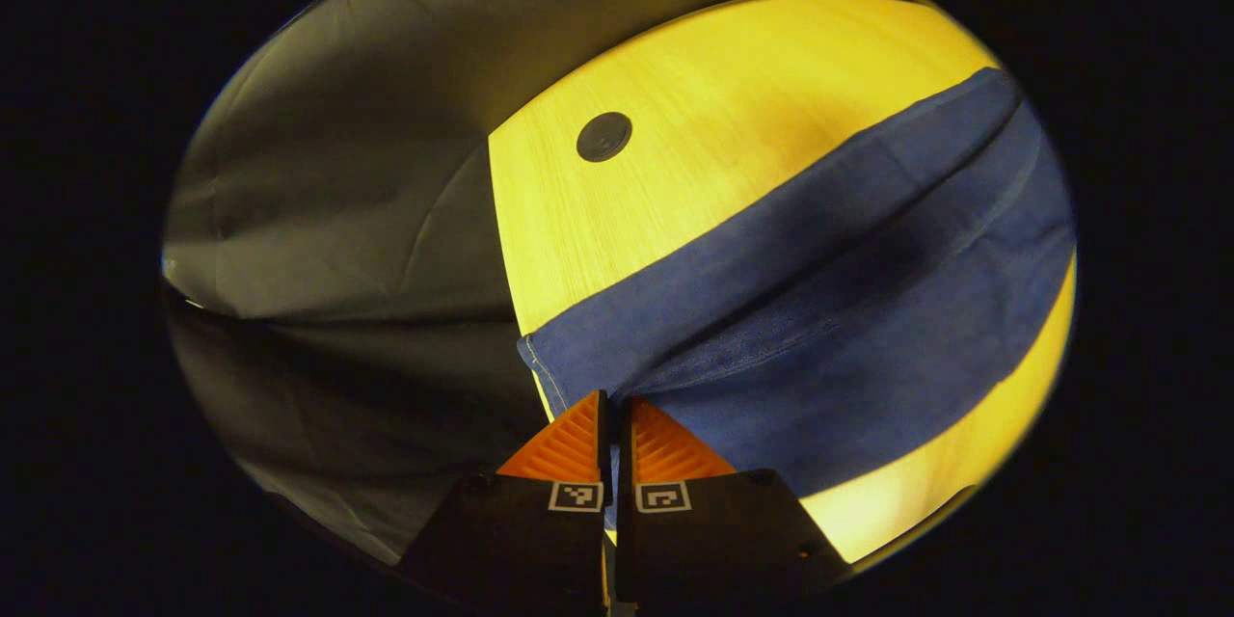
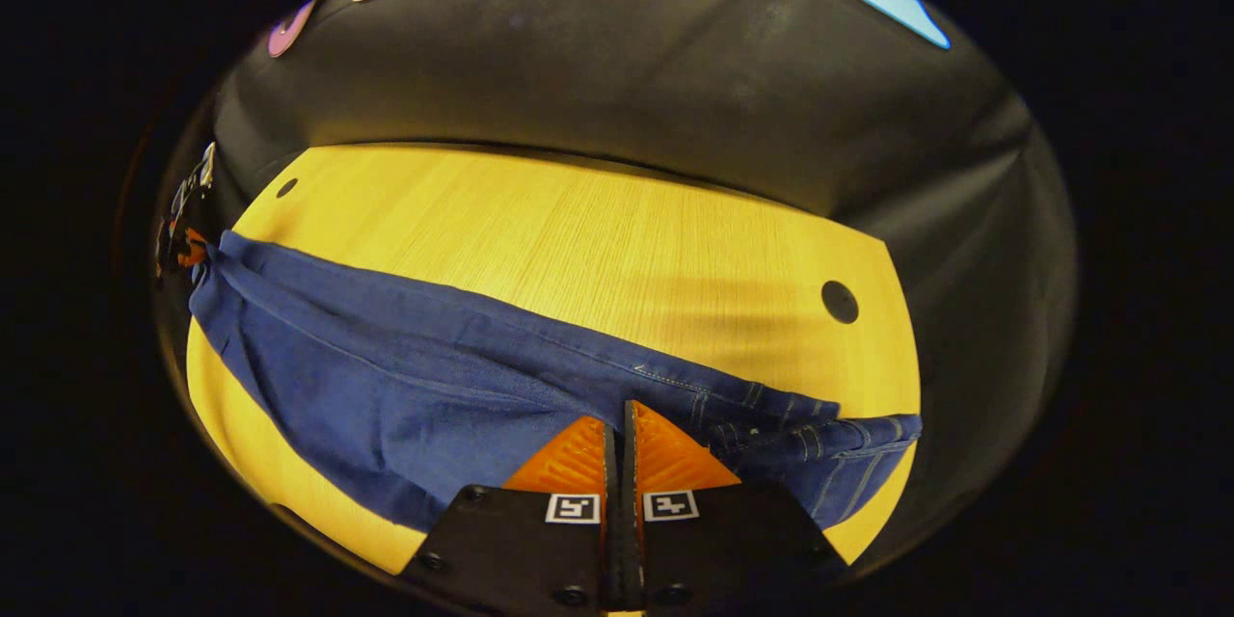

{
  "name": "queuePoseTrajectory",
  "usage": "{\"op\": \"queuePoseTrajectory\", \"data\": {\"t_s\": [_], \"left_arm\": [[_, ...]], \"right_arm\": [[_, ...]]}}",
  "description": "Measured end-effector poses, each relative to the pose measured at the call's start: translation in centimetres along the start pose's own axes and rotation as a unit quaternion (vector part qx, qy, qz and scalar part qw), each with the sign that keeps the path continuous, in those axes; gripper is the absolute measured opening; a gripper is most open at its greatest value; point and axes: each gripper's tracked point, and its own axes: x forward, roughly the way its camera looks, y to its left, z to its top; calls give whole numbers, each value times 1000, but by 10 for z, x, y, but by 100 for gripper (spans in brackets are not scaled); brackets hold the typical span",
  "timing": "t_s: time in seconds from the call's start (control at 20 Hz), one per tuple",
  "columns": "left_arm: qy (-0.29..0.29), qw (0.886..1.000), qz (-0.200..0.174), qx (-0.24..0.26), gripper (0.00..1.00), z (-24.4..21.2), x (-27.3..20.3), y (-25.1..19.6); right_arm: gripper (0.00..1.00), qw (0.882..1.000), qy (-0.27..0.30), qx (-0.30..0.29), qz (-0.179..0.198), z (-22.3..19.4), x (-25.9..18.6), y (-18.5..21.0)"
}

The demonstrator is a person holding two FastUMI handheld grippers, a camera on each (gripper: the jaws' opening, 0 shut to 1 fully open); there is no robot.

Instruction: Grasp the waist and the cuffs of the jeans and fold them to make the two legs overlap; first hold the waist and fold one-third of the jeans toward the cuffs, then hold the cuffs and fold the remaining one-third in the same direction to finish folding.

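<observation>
The dark blue denim jeans [image 1: 829, 308] lie stretched in a long band across the yellow wood-grain surface [image 1: 694, 145], running in the left gripper view from the lower centre of the frame up to the upper right. There the left gripper [image 1: 614, 405] sits at the bottom centre, its jaws drawn narrow, pinching the cuff end of the jeans where it reaches the surface's edge. A small round dark hole [image 1: 604, 136] marks the surface in the upper middle.

In the right gripper view the jeans [image 2: 405, 386] cross the lower half of the frame. The right gripper [image 2: 624, 415], at bottom centre, has its jaws nearly together on the waist end, whose stitched band lies at the lower right. At the far left edge the other gripper [image 2: 188, 246] meets the cuff end.
</observation>
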Motion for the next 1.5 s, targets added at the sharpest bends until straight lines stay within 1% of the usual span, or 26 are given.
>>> {"op": "queuePoseTrajectory", "data": {"t_s": [0.1, 0.2, 0.25, 0.3, 0.35, 0.4, 0.45, 0.5, 0.55, 0.6, 0.65, 0.7, 0.75, 0.9, 1.0, 1.1, 1.2, 1.25, 1.3, 1.4, 1.45, 1.5], "left_arm": [[-10, 999, 37, -20, 0, 6, 10, -5], [-11, 998, 59, -37, 0, 7, 11, -6], [-12, 997, 59, -46, 16, 8, 13, -8], [-14, 997, 55, -57, 17, 9, 10, -11], [-22, 996, 50, -67, 38, 14, 5, -12], [-34, 995, 47, -77, 59, 18, 1, -14], [-44, 994, 59, -84, 79, 18, -9, -8], [-56, 992, 64, -95, 100, 23, -9, -6], [-69, 989, 73, -108, 100, 27, -20, -2], [-84, 986, 83, -121, 94, 28, -25, 2], [-102, 981, 90, -139, 95, 33, -34, 7], [-119, 976, 88, -158, 95, 38, -42, 8], [-132, 972, 85, -176, 95, 43, -48, 9], [-164, 956, 58, -236, 95, 45, -52, 15], [-186, 941, 42, -279, 95, 51, -53, 19], [-220, 923, 33, -314, 95, 56, -50, 20], [-246, 910, 21, -333, 95, 57, -49, 19], [-254, 908, 13, -333, 95, 54, -45, 17], [-259, 908, 9, -331, 95, 52, -44, 16], [-267, 905, -5, -331, 95, 55, -42, 11], [-268, 903, -15, -335, 95, 55, -39, 7], [-270, 901, -21, -339, 95, 55, -38, 7]], "right_arm": [[2, 1000, -1, 12, -1, 1, 12, 2], [3, 1000, -1, 21, 7, 2, 13, 3], [0, 1000, -4, 27, 13, 5, 11, 2], [3, 999, -9, 32, 19, 7, 10, 3], [3, 999, -13, 38, 22, 10, 7, 1], [11, 998, -17, 48, 30, 13, 4, 3], [13, 998, -17, 56, 26, 15, -2, -2], [41, 997, -29, 63, 27, 21, -6, -8], [69, 996, -44, 69, 20, 27, -10, -19], [97, 995, -60, 79, 9, 34, -20, -29], [96, 993, -77, 93, 3, 42, -28, -37], [99, 990, -95, 109, -1, 48, -40, -45], [100, 986, -109, 124, -2, 52, -51, -54], [99, 978, -140, 152, -14, 47, -81, -88], [99, 976, -153, 154, -33, 28, -95, -113], [100, 977, -143, 155, -46, -1, -98, -135], [98, 977, -130, 164, -50, -28, -96, -149], [96, 977, -122, 168, -52, -42, -93, -155], [96, 977, -115, 173, -52, -52, -89, -159], [96, 977, -102, 181, -44, -69, -79, -162], [98, 978, -94, 183, -40, -77, -72, -162], [96, 979, -85, 184, -32, -85, -65, -159]]}}
